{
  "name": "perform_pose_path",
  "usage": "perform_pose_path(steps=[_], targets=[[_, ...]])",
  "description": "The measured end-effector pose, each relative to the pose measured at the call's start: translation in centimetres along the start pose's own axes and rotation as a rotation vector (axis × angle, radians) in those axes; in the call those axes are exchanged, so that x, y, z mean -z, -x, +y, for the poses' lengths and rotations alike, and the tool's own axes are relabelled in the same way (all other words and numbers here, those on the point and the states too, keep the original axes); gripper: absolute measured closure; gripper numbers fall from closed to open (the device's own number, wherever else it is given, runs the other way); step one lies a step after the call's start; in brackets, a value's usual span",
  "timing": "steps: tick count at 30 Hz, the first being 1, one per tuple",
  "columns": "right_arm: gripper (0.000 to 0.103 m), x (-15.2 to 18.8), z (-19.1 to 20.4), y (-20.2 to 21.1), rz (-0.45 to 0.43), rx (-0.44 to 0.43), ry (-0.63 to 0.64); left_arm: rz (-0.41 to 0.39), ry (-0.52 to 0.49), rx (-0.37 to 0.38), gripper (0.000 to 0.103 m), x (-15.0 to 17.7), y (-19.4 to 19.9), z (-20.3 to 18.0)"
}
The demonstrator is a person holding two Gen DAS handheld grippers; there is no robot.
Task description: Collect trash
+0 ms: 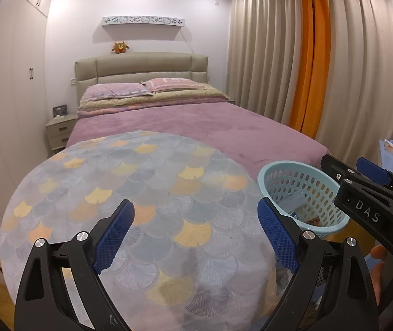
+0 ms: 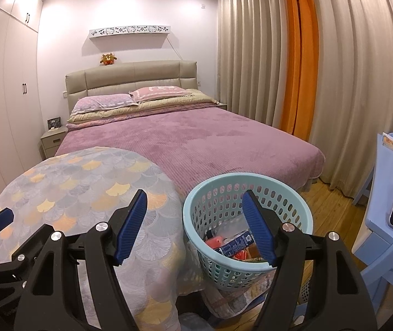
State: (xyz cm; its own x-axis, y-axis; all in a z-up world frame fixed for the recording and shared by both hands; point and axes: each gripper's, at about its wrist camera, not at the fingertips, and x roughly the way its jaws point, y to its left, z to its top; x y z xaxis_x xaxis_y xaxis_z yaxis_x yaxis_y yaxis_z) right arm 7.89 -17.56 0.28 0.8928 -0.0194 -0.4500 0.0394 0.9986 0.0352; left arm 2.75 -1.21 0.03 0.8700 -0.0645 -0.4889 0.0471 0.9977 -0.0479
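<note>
A light blue perforated basket (image 2: pixel 287 201) stands beside a round table draped in a fan-patterned cloth (image 2: pixel 86 187). Inside it lie pieces of trash (image 2: pixel 233 245): a dark blue packet, a red item and clear wrapping. My right gripper (image 2: pixel 196 207) hovers open over the basket's near rim, nothing between its blue pads. In the left wrist view my left gripper (image 1: pixel 196 216) stands wide open above the cloth-covered table (image 1: pixel 141 193), holding nothing. The basket (image 1: pixel 323 182) sits to its right, with the right gripper's black body (image 1: pixel 370 207) beyond it.
A bed with a purple cover (image 2: pixel 191 143) fills the room behind the table. Beige and orange curtains (image 2: pixel 320 82) hang on the right. A blue plastic chair (image 2: pixel 384 220) stands at the right edge on a wooden floor (image 2: pixel 331 195). White wardrobes (image 1: pixel 6 96) line the left wall.
</note>
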Motion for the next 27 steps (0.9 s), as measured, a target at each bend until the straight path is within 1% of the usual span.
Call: perform_pose_path(steps=[11, 22, 23, 25, 27], targets=[[0.035, -0.2, 0.4, 0.9, -0.012, 0.001, -0.002, -0.001, -0.002, 0.001, 0.015, 0.0, 0.0, 0.1], [0.035, -0.4, 0.7, 1.2, -0.018, 0.0, -0.001, -0.033, -0.026, -0.017, 0.015, -0.8, 0.4, -0.4], [0.035, -0.4, 0.7, 1.2, -0.018, -0.001, -0.002, -0.033, -0.029, -0.024, 0.015, -1.0, 0.3, -0.5], [0.035, -0.4, 0.7, 1.2, -0.019, 0.0, -0.002, -0.024, -0.028, -0.014, 0.015, -1.2, -0.1, -0.5], [0.035, -0.4, 0.7, 1.2, -0.019, -0.001, -0.001, -0.004, -0.008, -0.008, 0.009, -1.4, -0.6, -0.1]])
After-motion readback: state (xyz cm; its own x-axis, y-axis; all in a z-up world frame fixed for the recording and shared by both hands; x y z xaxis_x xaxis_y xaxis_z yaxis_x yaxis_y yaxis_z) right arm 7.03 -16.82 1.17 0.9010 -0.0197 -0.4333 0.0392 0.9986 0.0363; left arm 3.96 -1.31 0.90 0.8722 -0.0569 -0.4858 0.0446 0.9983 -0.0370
